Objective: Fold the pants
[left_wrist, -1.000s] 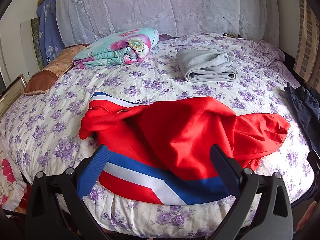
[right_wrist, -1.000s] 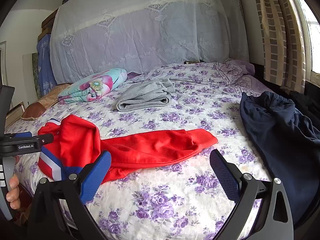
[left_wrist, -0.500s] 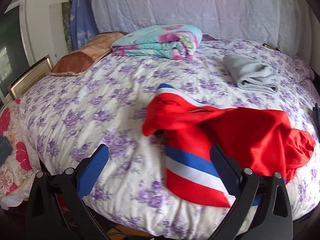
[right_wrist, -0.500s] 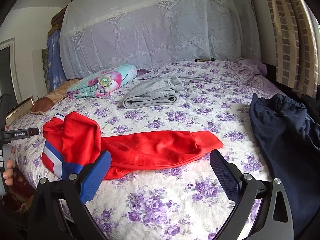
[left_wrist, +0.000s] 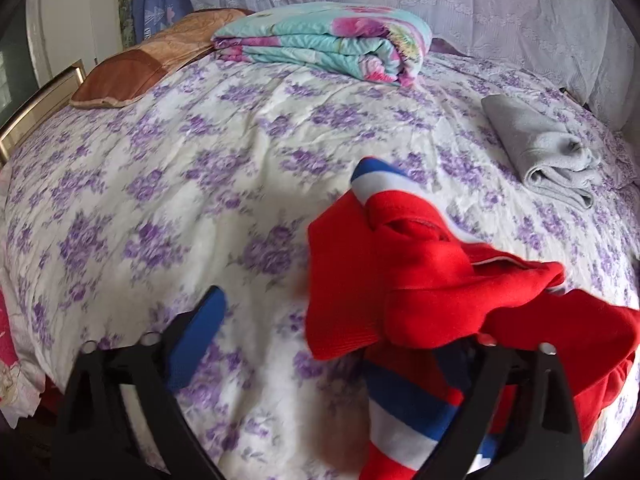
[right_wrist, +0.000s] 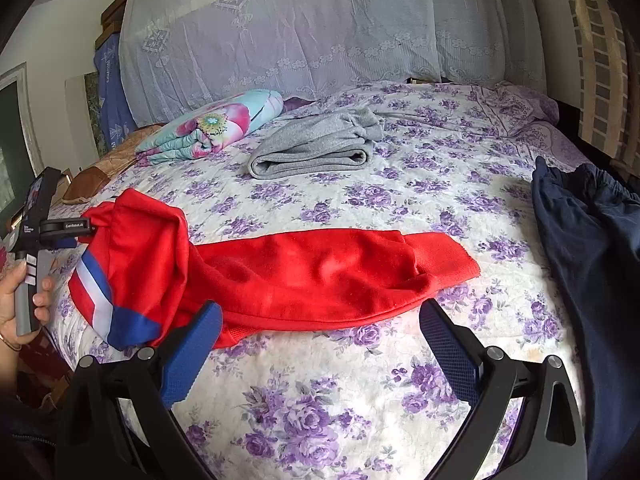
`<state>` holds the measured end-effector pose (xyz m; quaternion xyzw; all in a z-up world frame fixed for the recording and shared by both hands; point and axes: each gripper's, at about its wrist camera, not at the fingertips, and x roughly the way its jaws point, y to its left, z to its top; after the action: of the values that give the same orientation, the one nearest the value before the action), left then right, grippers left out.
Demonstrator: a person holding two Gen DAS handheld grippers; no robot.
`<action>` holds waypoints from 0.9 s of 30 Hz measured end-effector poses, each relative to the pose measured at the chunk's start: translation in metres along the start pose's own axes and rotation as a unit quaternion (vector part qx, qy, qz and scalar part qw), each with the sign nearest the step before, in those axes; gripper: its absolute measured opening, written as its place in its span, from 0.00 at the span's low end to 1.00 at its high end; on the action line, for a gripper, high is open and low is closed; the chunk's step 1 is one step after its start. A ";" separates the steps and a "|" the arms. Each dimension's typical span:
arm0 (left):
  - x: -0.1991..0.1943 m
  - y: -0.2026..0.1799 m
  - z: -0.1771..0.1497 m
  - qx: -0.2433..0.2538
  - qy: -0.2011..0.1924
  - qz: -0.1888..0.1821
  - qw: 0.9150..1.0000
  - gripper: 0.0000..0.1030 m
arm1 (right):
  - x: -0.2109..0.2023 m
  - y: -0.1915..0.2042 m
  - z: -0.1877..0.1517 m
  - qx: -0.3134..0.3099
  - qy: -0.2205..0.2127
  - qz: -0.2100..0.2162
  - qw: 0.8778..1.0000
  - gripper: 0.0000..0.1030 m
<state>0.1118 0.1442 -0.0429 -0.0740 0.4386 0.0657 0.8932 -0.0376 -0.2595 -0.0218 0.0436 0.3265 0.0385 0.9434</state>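
Currently the red pants point(right_wrist: 312, 276) were laid across the near edge of the bed point(right_wrist: 360, 400), waist end bunched at the left, one leg stretched right. The left tool point(left_wrist: 332, 344) was seen spread wide, its right finger hidden under the bunched waist, nothing clamped. The right tool point(right_wrist: 320, 332) was held agape above the sheet, just short of the leg. Judged best: waistband to be pinched at its edge, cuff point(right_wrist: 452, 264) taken, fabric pulled flat before any fold.
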 end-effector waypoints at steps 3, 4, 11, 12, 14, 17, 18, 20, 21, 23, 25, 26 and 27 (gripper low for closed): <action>0.000 -0.014 0.030 0.018 -0.008 -0.027 0.999 0.35 | 0.003 -0.004 0.003 0.001 0.002 -0.006 1.000 0.96; -0.002 -0.019 0.043 0.027 -0.026 -0.016 0.999 0.34 | 0.004 -0.005 0.005 0.002 0.004 -0.008 1.000 0.96; -0.013 -0.034 0.146 0.056 -0.075 0.010 0.996 0.37 | 0.012 -0.011 0.010 0.010 0.011 -0.023 1.000 0.96; -0.003 -0.046 0.153 0.093 -0.072 0.050 0.992 0.67 | 0.016 -0.013 0.010 0.013 0.016 -0.025 0.999 0.96; 0.045 -0.056 0.156 0.144 -0.013 0.146 0.979 0.92 | 0.023 -0.016 0.009 0.023 0.028 -0.024 0.999 0.96; 0.090 -0.043 0.150 0.130 0.064 0.146 0.979 0.72 | 0.025 -0.017 0.009 0.013 0.027 -0.039 0.999 0.96; 0.089 -0.039 0.148 0.122 0.060 0.127 0.983 0.72 | 0.024 -0.016 0.009 0.005 0.024 -0.046 0.999 0.96; 0.080 -0.032 0.144 0.111 0.043 0.107 0.987 0.77 | 0.024 -0.016 0.010 -0.013 0.020 -0.056 0.998 0.96; 0.077 -0.030 0.143 0.107 0.039 0.099 0.988 0.82 | 0.024 -0.016 0.011 -0.020 0.020 -0.057 0.998 0.96; 0.067 -0.027 0.131 0.102 0.034 0.082 0.991 0.83 | 0.026 -0.013 0.013 -0.041 0.016 -0.052 0.998 0.96; 0.053 -0.030 0.115 0.107 0.031 0.072 0.991 0.83 | 0.029 -0.006 0.014 -0.070 0.019 -0.033 0.997 0.96; 0.046 -0.032 0.105 0.110 0.030 0.067 0.991 0.83 | 0.030 -0.001 0.015 -0.087 0.018 -0.021 0.996 0.96; 0.040 -0.034 0.095 0.116 0.032 0.062 0.991 0.83 | 0.031 0.006 0.016 -0.104 0.020 -0.003 0.994 0.96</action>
<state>0.2155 0.1312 -0.0148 0.0554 0.4755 0.0669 0.8754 -0.0042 -0.2513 -0.0278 -0.0562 0.3395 0.0704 0.9363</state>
